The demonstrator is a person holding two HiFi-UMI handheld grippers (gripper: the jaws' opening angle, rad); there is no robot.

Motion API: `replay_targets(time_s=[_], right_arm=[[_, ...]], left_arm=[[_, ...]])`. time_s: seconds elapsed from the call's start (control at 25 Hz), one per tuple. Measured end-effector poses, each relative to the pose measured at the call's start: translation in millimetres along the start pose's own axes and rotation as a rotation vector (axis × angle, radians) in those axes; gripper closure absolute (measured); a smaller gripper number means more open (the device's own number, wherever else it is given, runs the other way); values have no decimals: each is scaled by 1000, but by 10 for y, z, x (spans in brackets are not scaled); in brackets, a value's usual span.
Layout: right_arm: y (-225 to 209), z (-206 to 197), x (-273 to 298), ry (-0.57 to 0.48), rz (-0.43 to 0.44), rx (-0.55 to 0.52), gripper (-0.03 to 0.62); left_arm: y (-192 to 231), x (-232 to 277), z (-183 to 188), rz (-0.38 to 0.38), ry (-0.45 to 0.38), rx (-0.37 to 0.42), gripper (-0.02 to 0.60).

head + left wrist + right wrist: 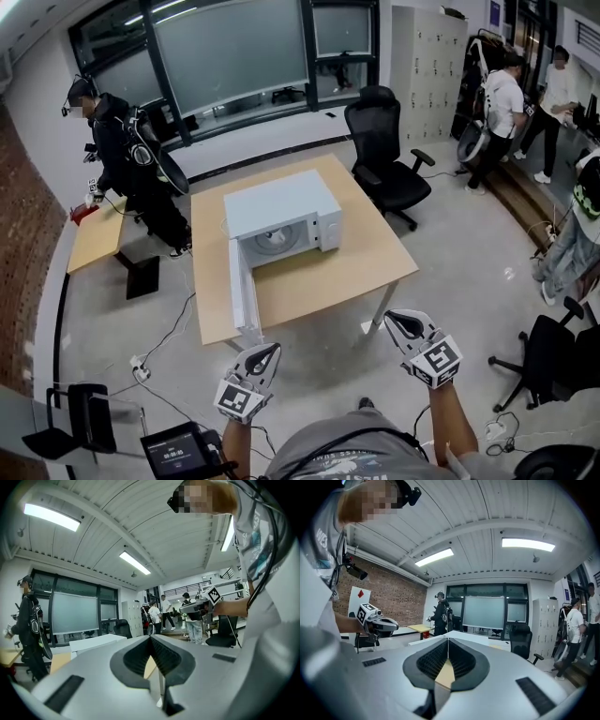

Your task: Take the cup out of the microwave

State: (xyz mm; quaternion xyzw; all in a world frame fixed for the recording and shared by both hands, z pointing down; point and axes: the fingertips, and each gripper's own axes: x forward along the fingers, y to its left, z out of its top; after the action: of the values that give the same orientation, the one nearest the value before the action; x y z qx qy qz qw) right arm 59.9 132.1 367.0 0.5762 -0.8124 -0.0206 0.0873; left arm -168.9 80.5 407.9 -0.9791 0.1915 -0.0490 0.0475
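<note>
Grey ribbed pads on the left gripper (151,640) & right gripper (448,643) meet w/ nothing between, seen only in the gripper views, while the head view alone shows the table (361,267) beyond, the microwave (281,208) w/ door (242,291) open & a pale round shape (273,242) inside, poss. the cup.

The microwave (281,202) stands on the wooden table (356,272). Its door (242,292) is swung open toward the near edge and makes a wall at the left of the cavity (277,242). From the front and right, the tabletop gives free way. A black office chair (384,155) stands behind the table.
</note>
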Motion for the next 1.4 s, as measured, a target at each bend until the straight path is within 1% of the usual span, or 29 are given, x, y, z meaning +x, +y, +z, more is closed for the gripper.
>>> replay_targets(time_s=[0.08,0.24,0.36,0.48,0.64,0.76,0.92,1.08,1.28,1.4], right_arm=[[-37,-1,151,1,13,0,583],[-178,-30,530,-1,45,3,583],[-316,-95,855,-2,73,15,583],[-460,-157,1230,-4,113,29,583],[-695,-232,1833,0,164,42,583],[-834,-277,2268,3,199,63,583],[-997,-344,2810,18,247,86,582],[-1134,-486,3266,41,284,95,582],[-1184,-636,3773,73,313,76,582],[-1224,-783,4054,99,324,46,582]], left_arm=[[98,47,18,6,-7,1,540],[335,235,77,18,-42,30,540],[551,402,92,34,-52,47,538],[815,561,122,68,-59,65,538],[1159,753,141,118,-63,52,540],[1380,896,150,138,-53,65,538],[1674,1078,195,181,-45,59,539],[1871,1266,169,203,-38,69,538],[2093,1370,119,234,-19,45,538],[2185,1446,63,244,13,65,538]])
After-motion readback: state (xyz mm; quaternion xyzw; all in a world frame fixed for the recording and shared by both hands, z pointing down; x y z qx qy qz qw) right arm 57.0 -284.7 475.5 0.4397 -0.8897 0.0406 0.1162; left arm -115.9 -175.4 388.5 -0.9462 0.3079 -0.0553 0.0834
